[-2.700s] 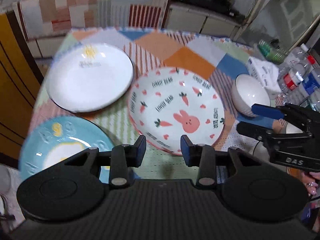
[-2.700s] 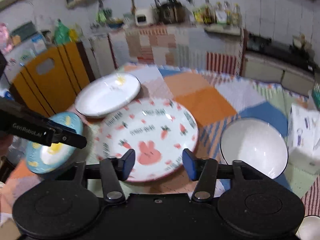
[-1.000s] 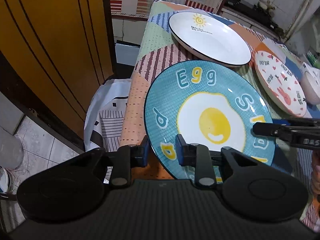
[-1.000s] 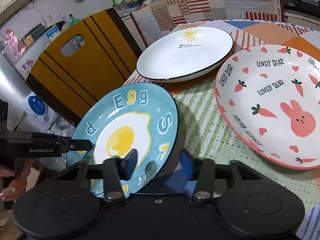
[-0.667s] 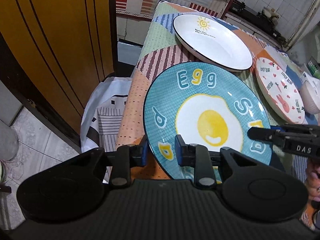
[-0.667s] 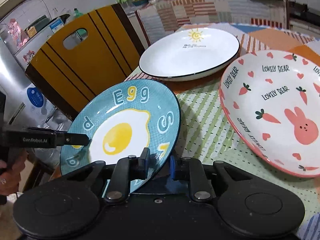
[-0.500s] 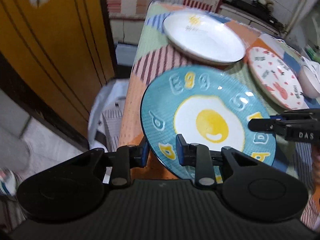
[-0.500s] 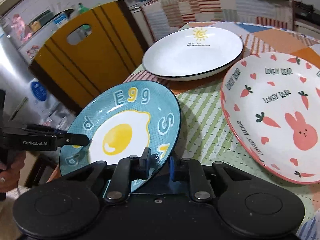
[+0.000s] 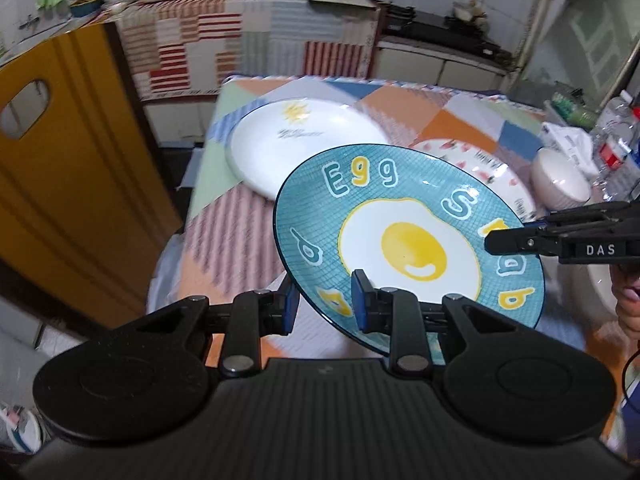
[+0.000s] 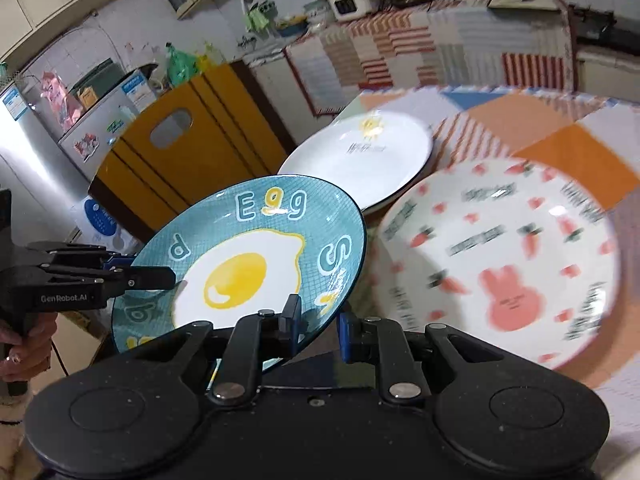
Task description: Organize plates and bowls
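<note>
Both grippers hold the teal egg plate (image 9: 408,240) by opposite rims, lifted above the table. My left gripper (image 9: 325,305) is shut on its near-left rim. My right gripper (image 10: 318,322) is shut on its right rim, and shows in the left wrist view (image 9: 520,240). The egg plate also shows in the right wrist view (image 10: 248,264), with the left gripper (image 10: 160,278) on its left rim. A white sun plate (image 9: 304,144) (image 10: 360,156) and a pink bunny plate (image 10: 496,264) (image 9: 496,176) lie on the patchwork table (image 9: 448,116). A white bowl (image 9: 560,178) sits to the right.
A yellow chair back (image 9: 68,184) (image 10: 184,148) stands at the table's left edge. Water bottles (image 9: 612,148) and a tissue pack (image 9: 568,140) are at the right. A fridge (image 10: 36,168) and kitchen counters lie beyond.
The egg plate has been lifted off the table's near-left corner and raised, held by both grippers. The right gripper closed on its rim about 0.7 s ago.
</note>
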The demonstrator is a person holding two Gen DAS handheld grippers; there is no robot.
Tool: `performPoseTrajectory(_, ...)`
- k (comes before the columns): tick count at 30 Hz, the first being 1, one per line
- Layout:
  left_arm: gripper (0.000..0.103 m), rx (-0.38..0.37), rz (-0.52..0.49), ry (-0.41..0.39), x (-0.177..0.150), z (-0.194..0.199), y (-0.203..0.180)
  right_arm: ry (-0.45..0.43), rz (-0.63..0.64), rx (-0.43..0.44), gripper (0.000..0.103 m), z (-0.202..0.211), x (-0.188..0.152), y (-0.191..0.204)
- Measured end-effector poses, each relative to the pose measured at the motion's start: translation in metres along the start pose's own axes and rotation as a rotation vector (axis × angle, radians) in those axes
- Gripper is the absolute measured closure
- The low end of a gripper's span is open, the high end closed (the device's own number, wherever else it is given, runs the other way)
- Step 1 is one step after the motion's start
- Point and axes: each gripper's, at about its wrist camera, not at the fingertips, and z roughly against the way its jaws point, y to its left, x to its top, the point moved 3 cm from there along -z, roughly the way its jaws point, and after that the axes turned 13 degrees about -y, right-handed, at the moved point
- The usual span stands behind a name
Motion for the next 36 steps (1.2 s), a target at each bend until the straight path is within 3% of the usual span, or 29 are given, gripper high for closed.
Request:
performPoseTrajectory(7, 0.077, -0.070, -0.028, -0.019, 0.020, -0.033, -0.042, -0.036, -0.018, -0.075, 0.080, 0.034, 0.021, -0.036)
performPoseTrajectory(16, 0.077, -0.143, 0.009, 0.034, 0.025, -0.083, -0.069, -0.049, -0.032, -0.176, 0.080, 0.052, 0.025, -0.083)
performPoseTrajectory(24, 0.078, -0.122, 0.033, 0.086, 0.019, -0.115, -0.077, -0.003, -0.079, -0.201, 0.080, 0.041, 0.016, -0.115)
performPoseTrajectory(36, 0.077, -0.113, 0.008, 0.122, 0.014, -0.129, -0.084, 0.032, -0.094, -0.255, 0.080, 0.038, 0.011, -0.121)
